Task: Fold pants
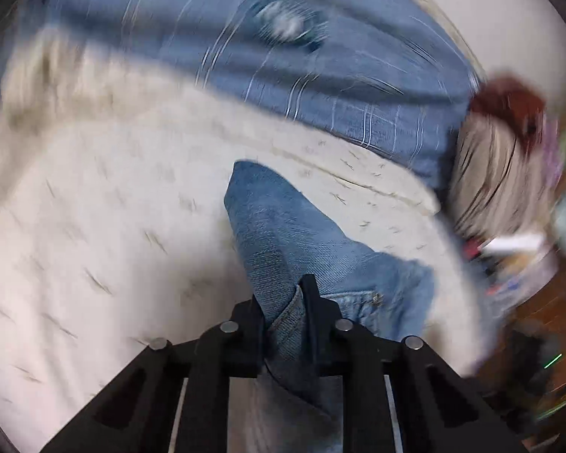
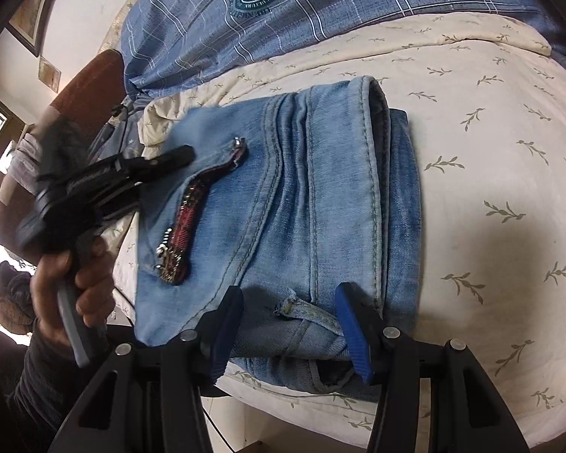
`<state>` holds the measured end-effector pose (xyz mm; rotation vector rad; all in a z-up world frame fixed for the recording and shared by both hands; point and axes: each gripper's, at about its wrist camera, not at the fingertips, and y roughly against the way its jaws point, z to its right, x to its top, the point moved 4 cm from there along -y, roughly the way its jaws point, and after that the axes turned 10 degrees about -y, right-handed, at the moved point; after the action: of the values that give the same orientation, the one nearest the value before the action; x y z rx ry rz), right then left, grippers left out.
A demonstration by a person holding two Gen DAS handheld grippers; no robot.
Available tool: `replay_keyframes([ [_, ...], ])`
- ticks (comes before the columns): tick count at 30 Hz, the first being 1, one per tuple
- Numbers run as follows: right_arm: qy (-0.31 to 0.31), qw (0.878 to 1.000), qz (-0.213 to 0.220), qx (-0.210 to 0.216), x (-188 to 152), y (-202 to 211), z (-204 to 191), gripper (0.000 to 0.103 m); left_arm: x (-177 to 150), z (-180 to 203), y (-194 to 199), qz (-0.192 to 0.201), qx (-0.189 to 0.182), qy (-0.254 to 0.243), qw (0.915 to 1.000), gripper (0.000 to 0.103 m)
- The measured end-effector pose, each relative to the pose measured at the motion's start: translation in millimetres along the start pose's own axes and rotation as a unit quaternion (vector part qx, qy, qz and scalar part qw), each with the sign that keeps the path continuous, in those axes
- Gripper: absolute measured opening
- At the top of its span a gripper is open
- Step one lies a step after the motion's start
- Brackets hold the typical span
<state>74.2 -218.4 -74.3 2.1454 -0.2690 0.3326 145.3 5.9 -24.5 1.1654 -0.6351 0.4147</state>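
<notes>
The light blue jeans (image 2: 305, 204) lie folded into a compact stack on the cream leaf-print bed cover (image 2: 490, 173), a red zipper pocket trim (image 2: 192, 219) on top. My right gripper (image 2: 288, 324) is open, its blue fingers (image 2: 352, 334) straddling the near edge of the stack. My left gripper (image 1: 283, 302) is shut on a fold of the jeans (image 1: 283, 234) and holds it above the bed; the view is blurred by motion. It also shows in the right wrist view (image 2: 177, 158), held by a hand at the stack's left edge.
A blue plaid blanket (image 2: 283, 11) with a round green emblem lies at the far side of the bed. A brown headboard (image 2: 90, 87) and framed pictures on the wall stand at the left. The floor shows below the bed's near edge.
</notes>
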Motion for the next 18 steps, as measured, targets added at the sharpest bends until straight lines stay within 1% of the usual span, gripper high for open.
replay_keyframes([
  [1,0.002,1.0,-0.001,-0.003,-0.2,-0.2,-0.3,0.055,-2.8,6.6,-0.7,0.0,0.037,-0.032,0.9988,0.018],
  [2,0.003,1.0,-0.001,-0.005,-0.1,-0.2,0.0,0.055,-6.9,5.8,-12.1,-0.021,0.058,-0.046,0.997,0.018],
  [3,0.004,1.0,-0.002,-0.007,-0.4,-0.2,-0.3,0.055,-9.0,-2.8,-22.4,-0.041,0.052,-0.031,0.9973,0.018],
  [4,0.006,1.0,-0.002,-0.008,0.1,-0.2,-1.9,0.055,-9.1,-17.3,-28.8,-0.047,0.016,0.013,0.9987,0.022],
  [5,0.009,1.0,-0.001,-0.011,0.1,-0.2,-3.5,0.055,-8.4,-27.3,-31.6,-0.055,-0.009,0.041,0.9976,0.024],
  [6,0.011,1.0,-0.001,-0.015,0.6,-0.7,-4.3,0.055,-8.2,-33.0,-31.8,-0.062,-0.023,0.052,0.9965,0.031],
  [7,0.011,1.0,0.0,-0.019,0.5,-1.3,-4.9,0.055,-6.7,-37.1,-28.7,-0.062,-0.034,0.058,0.9958,0.035],
  [8,0.014,1.0,0.001,-0.024,0.4,-1.6,-5.6,0.056,-5.5,-42.2,-20.2,-0.048,-0.05,0.072,0.995,0.037],
  [9,0.017,0.999,0.002,-0.027,0.1,-1.8,-6.2,0.056,-5.3,-46.8,-11.3,-0.032,-0.066,0.091,0.9932,0.047],
  [10,0.017,0.999,0.003,-0.028,-0.2,-1.7,-7.0,0.056,-7.7,-53.2,-1.2,-0.02,-0.092,0.117,0.9886,0.062],
  [11,0.015,1.0,0.003,-0.026,-0.2,-1.5,-6.6,0.056,-11.2,-55.2,4.1,-0.017,-0.117,0.138,0.9834,0.068],
  [12,0.014,1.0,0.004,-0.024,-0.1,-1.4,-6.0,0.056,-14.7,-54.8,8.3,-0.017,-0.137,0.15,0.9789,0.071],
  [13,0.013,1.0,0.004,-0.023,0.0,-1.1,-5.4,0.056,-20.2,-54.4,12.7,-0.016,-0.155,0.159,0.9749,0.071],
  [14,0.012,1.0,0.004,-0.022,0.0,-0.8,-4.9,0.056,-28.5,-55.2,19.6,-0.012,-0.164,0.168,0.9719,0.071],
  [18,0.011,1.0,0.003,-0.017,0.9,-0.1,-4.1,0.056,-58.8,-50.5,33.9,-0.015,-0.158,0.174,0.9719,0.071],
])
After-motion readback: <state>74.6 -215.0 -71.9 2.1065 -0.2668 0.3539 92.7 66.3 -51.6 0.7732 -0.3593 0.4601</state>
